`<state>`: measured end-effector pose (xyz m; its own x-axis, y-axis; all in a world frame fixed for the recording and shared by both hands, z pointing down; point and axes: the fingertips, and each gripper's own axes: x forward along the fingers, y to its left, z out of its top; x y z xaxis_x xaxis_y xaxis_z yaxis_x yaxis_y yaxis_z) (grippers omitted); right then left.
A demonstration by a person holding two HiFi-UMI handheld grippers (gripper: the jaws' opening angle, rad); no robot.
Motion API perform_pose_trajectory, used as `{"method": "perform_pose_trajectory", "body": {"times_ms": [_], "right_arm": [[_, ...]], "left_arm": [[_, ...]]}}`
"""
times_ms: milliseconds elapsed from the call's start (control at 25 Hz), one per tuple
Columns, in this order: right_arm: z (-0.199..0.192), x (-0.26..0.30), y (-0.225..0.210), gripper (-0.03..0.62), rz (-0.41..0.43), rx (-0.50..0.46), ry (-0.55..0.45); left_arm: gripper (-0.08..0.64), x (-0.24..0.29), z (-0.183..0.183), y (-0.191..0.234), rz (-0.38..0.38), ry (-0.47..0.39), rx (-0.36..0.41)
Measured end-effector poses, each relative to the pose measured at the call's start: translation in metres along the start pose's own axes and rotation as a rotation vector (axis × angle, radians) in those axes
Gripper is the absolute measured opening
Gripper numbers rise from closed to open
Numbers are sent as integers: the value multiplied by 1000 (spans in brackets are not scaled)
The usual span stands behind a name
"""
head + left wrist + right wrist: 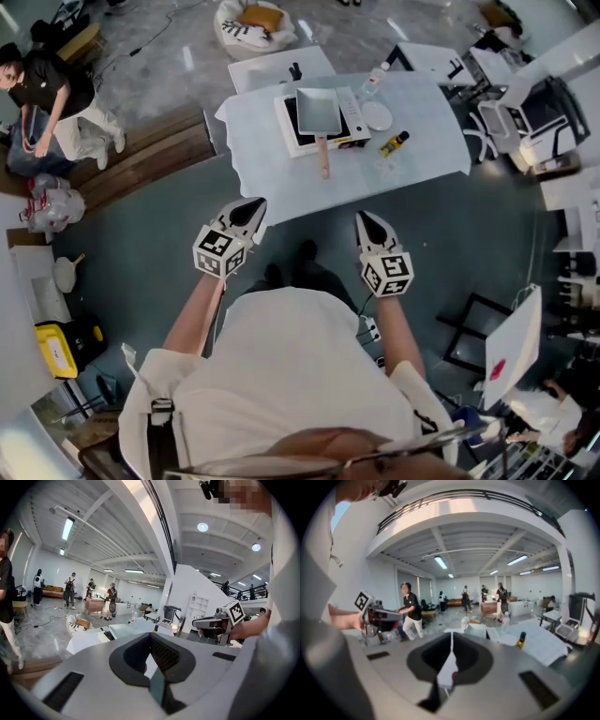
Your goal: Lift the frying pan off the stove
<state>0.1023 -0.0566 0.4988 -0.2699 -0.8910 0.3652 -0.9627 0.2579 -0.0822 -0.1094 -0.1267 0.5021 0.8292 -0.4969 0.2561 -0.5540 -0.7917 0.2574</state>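
The grey rectangular frying pan (318,110) sits on the white stove (349,132) with a black top, its wooden handle (324,157) pointing toward me. Both stand on the white-clothed table (422,141) ahead. My left gripper (251,210) and right gripper (367,224) hang in the air short of the table's near edge, well apart from the pan. Both are shut with nothing between their jaws. The left gripper view shows the shut jaws and the right gripper (219,621) beside them. In the right gripper view the left gripper (375,616) shows at the left.
On the table, right of the stove, are a white plate (377,115), a yellow bottle (394,143) lying flat and a clear bottle (373,82). A person (45,92) sits far left by a wooden bench (150,155). A dark chair (473,330) stands at my right.
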Motion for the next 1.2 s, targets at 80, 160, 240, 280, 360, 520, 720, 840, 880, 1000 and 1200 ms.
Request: {"method": "perform_pose_trajectory", "body": {"times_ms": [80,160,240,280,360,520,720,840,880,1000,1200], "right_arm": [[0,9,-5,32,7,-1,7],[-2,20,-12,32,20,-1,16],[-3,32,-21,32,37,-2,27],[-4,38,-25,32,46,-1,33],[-5,50,-33,32,69,2,43],[1,78,-47,32,128,0,56],[-1,115,-64,32,203,5,94],[-8,135,-75,32,250,26,132],[-11,142,-78,32,266,37,145],[-26,164,-87,34,319,82,187],[-56,193,-96,34,412,174,278]], "left_arm": [[31,6,-1,5,7,3,-6],[31,15,-2,12,19,6,-13],[31,25,-1,19,36,6,-22],[31,30,0,22,45,6,-27],[31,41,3,27,58,4,-38],[31,69,8,33,62,-2,-55],[31,108,8,42,73,16,-86],[31,133,5,44,71,35,-112],[31,142,2,45,68,44,-124],[31,169,-6,50,51,67,-167],[32,207,-29,61,37,98,-289]]}}
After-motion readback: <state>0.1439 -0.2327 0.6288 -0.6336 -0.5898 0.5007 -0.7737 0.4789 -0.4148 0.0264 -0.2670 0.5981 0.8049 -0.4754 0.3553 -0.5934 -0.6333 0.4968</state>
